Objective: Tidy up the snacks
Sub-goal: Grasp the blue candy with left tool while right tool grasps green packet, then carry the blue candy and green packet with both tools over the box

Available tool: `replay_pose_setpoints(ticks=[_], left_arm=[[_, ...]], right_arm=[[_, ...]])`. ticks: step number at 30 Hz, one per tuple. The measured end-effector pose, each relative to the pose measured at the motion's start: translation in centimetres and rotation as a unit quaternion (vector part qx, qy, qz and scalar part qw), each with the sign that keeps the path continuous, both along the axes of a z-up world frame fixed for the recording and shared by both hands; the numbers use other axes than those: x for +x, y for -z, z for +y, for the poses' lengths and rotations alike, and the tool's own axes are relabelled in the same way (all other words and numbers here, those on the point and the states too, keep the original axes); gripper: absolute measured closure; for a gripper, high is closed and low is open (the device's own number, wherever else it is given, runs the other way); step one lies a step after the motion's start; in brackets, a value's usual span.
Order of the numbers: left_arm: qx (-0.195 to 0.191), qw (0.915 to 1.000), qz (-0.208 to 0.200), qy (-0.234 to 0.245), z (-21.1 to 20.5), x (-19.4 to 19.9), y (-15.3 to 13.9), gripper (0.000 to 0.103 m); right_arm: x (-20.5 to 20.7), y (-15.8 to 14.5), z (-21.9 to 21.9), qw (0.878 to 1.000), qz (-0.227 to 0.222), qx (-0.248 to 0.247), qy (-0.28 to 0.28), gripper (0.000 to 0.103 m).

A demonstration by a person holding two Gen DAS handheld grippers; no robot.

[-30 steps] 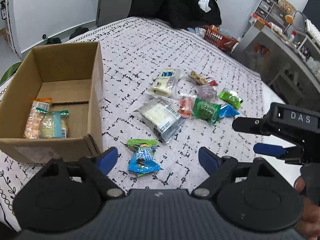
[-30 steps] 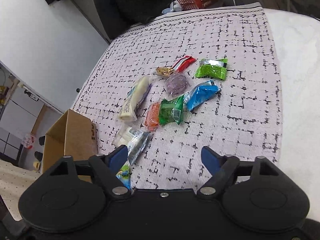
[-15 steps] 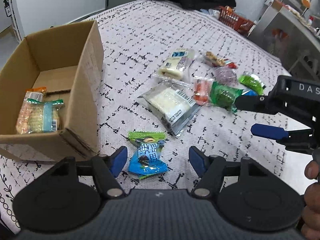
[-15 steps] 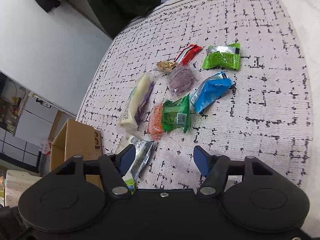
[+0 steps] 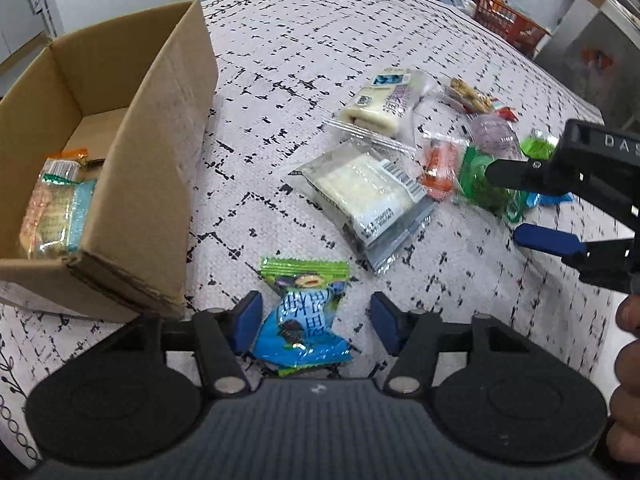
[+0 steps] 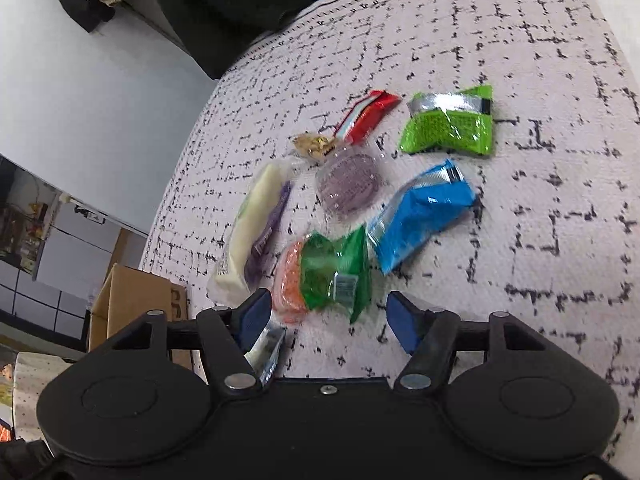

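Observation:
My left gripper [image 5: 316, 316] is open, its blue pads either side of a blue and green candy packet [image 5: 302, 316] lying on the patterned cloth. A cardboard box [image 5: 136, 168] to its left holds two snack packs [image 5: 52, 208]. My right gripper [image 6: 326, 316] is open just above a dark green packet [image 6: 336, 272] and an orange one [image 6: 290, 280]; it also shows in the left wrist view [image 5: 516, 204]. Nearby lie a blue packet [image 6: 420, 212], a light green packet [image 6: 450, 126], a purple round snack [image 6: 350, 186] and a long white bar [image 6: 252, 232].
A clear bag of white wafers [image 5: 368, 196] lies between the two grippers. A red wrapper [image 6: 368, 114] and a nut bar [image 6: 314, 146] lie farther off. An orange basket [image 5: 508, 24] and dark clothing [image 6: 240, 4] sit at the cloth's far edge.
Both grippers have moved forward and down. The left now straddles the blue and green candy packet. The right has closed in on the dark green packet.

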State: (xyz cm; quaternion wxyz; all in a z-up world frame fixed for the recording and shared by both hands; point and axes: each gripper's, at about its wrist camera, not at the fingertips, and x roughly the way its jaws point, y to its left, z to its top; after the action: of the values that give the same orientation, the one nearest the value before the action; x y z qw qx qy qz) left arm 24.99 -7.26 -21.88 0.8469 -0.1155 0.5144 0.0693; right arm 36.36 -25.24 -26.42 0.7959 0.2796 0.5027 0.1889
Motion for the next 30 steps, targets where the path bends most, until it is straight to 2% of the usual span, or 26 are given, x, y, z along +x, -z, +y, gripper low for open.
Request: replay_pose_setpoints(ticks=[2,3,11,13,16,26,30], left_arm=[[-0.018,0.9998,-0.006,-0.009,0.3,0.2,-0.2,0.073],[-0.031,0.9994,-0.007,-0.017,0.5,0.3,-0.3,0.075],[-0.033,0.9982,-0.031,-0.039,0.5,0.7,-1.3,0.075],[-0.027,0.998,-0.037,-0.043,0.6,0.6,-1.6,0.075],[-0.026,0.9974,-0.053,-0.042,0.6,0.4,-2.3,0.075],[-0.037,0.9956,-0.078,-0.036,1.0,-0.5,-4.1,0.075],[-0.042,0.9943,-0.093,-0.032,1.3,-1.2,-5.0,0.075]], right_arm=[[0.2,0.2,0.0,1.0,-0.004,0.005,0.0,0.04],[0.4,0.3,0.0,1.0,-0.006,0.006,0.0,0.041],[1.1,1.0,-0.3,1.0,-0.012,0.015,0.005,0.053],[1.2,1.2,-0.3,1.0,-0.012,0.01,0.007,0.064],[1.2,1.2,-0.3,1.0,-0.014,0.005,0.008,0.07],[-0.3,0.0,-1.7,0.998,-0.007,0.045,0.034,0.075],[-1.3,-1.6,-1.5,0.998,-0.025,0.044,0.034,0.077]])
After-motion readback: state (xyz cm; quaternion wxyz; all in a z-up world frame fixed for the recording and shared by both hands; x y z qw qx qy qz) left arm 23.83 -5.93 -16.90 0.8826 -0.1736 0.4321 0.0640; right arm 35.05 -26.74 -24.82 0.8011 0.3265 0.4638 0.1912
